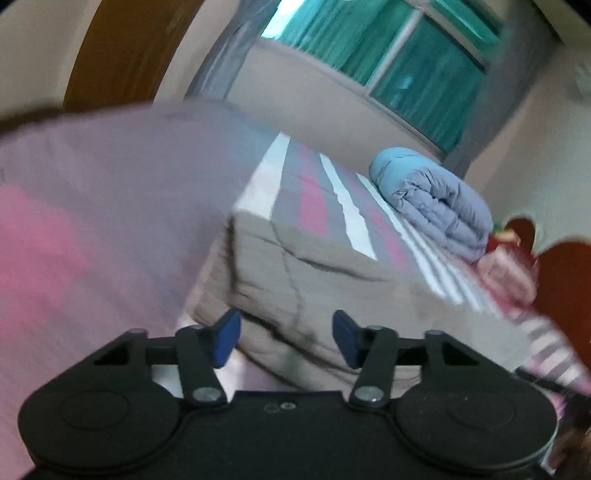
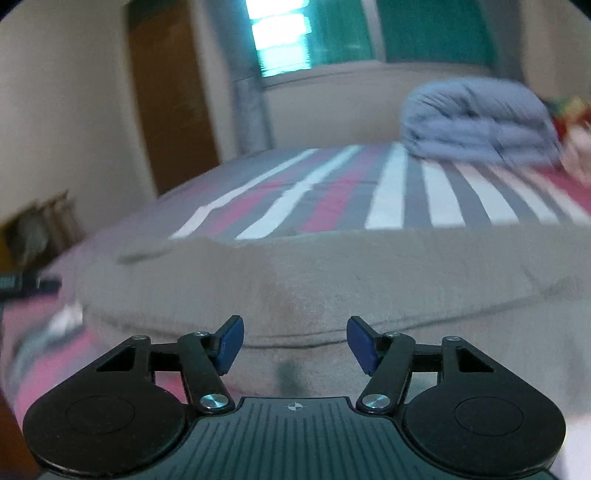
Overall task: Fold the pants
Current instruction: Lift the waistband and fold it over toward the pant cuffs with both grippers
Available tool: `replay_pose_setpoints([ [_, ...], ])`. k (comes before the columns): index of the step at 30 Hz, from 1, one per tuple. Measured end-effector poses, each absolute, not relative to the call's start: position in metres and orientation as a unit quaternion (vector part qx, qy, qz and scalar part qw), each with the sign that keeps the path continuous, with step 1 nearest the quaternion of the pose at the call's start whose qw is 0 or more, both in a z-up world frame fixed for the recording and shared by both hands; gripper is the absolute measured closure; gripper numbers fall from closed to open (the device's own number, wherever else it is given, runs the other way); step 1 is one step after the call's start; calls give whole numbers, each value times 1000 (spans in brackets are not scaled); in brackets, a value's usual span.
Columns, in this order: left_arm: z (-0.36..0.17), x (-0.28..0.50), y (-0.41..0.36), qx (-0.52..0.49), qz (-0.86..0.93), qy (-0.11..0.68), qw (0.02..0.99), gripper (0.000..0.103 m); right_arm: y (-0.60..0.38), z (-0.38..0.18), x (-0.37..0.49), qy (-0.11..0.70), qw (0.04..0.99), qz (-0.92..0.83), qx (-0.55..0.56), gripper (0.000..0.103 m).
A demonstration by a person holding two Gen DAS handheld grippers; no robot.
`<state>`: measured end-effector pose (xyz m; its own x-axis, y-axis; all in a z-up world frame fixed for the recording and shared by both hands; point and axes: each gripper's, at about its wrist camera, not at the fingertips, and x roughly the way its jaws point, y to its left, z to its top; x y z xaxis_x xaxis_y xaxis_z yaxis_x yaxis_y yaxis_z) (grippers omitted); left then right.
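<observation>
Beige pants (image 2: 332,280) folded; long axis crosswise.

A home bedroom: striped bed (image 2: 399,192), folded duvet (image 2: 476,122), curtained window (image 2: 424,29).

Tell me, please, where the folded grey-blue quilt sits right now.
The grey-blue quilt lies at the far right of the striped bed in both wrist views, below the window, well beyond the beige pants.

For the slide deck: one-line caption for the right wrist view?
Right gripper open over folded beige pants on striped bed, grey duvet behind.
</observation>
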<state>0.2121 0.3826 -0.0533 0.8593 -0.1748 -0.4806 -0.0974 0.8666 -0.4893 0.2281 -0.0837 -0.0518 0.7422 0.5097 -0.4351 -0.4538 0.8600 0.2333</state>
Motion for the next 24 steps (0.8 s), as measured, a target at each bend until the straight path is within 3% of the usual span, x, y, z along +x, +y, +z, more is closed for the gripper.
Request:
replay_pose_setpoints([
  [5, -76, 230, 401, -319, 5, 295, 901, 66, -89, -51, 243, 263, 927, 230, 135, 40],
  [16, -84, 231, 401, -380, 36, 245, 891, 73, -102, -65, 260, 296, 909, 216, 199, 41],
  [22, -95, 225, 407, -427, 44, 215, 877, 80, -136, -96, 285, 334, 834, 195, 392, 41],
  [24, -93, 228, 409, -429, 42, 214, 877, 82, -142, -102, 297, 343, 807, 201, 437, 64],
])
